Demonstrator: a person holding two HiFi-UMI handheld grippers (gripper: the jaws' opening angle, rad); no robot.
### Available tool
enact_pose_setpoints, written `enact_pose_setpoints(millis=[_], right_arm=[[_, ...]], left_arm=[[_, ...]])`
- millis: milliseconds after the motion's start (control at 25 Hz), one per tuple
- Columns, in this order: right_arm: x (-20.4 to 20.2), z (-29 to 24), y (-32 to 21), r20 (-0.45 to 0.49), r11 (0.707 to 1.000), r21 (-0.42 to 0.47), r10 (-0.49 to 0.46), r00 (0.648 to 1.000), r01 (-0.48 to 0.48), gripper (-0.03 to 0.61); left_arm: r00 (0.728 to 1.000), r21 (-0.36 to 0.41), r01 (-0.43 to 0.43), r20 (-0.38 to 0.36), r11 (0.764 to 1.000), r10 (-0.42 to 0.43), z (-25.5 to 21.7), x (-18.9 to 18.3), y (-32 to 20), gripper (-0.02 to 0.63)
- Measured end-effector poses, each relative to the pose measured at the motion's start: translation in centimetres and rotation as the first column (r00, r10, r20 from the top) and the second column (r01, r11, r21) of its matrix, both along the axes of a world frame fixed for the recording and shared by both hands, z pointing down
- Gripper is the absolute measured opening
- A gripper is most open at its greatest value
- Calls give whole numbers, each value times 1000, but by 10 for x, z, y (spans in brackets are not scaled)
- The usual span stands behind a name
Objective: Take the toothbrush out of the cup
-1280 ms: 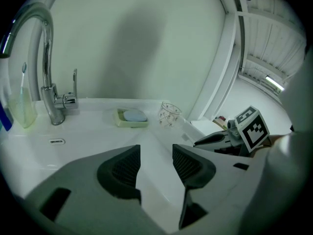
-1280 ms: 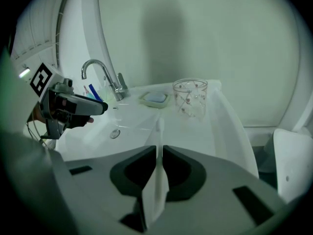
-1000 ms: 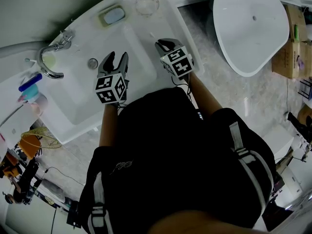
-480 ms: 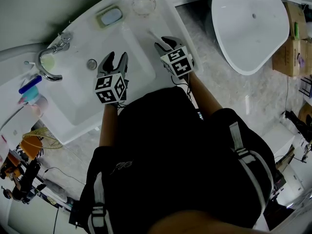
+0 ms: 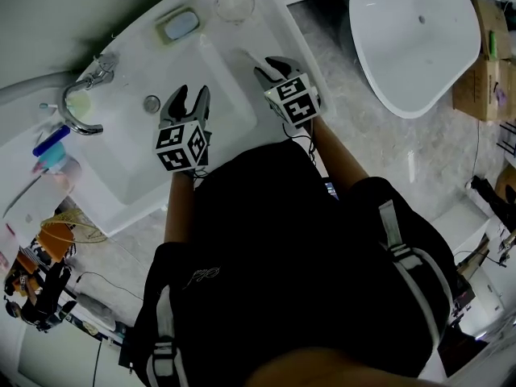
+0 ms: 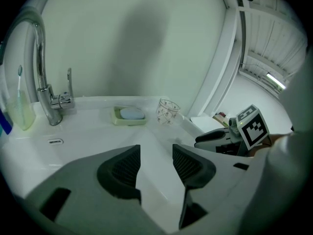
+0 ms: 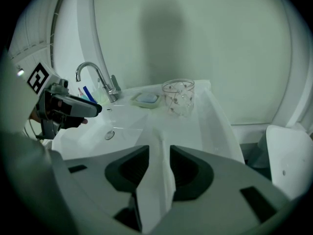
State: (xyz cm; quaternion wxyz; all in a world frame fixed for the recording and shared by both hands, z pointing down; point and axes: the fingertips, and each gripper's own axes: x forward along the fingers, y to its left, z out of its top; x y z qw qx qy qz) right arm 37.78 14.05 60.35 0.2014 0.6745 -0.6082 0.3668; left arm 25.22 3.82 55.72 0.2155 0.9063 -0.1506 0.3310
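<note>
Plainly, the toothbrush lies between the right tool's parted jaws.

1. Right gripper view: what seems to be the toothbrush lies between the parted jaws of the right gripper. It is white against the white sink, so its edges are lost.
2. Left gripper view: a greenish cup and a blue thing are cut off by the dark left edge.
3. Head view: the person's torso hides the sink's near rim, and the bathtub is cropped at the top.
4. The lower-left clutter is too small to name.
</note>
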Motion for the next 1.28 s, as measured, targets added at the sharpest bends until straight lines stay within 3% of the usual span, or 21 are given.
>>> enact_pose_setpoints(millis=[240,600,960,1280], right_arm=[[-17,-10,-11,9,999,6,-42,999,42,140],[-61,-26,-46,-25,993,20,-120,992,120,138],[-137,-43,-88,-23,970,27,-241,970,242,136],[-179,-58,-115,-51,953,41,-296,954,299,132]], left_arm=[[999,-5,39,-9,999,-40,-4,-17,-5,206],[994,-19,109,-7,994,-109,-6,-72,-27,206],[971,-31,234,-36,972,-235,-12,-142,-61,206],[937,-18,341,-69,940,-341,-22,-206,-96,206]])
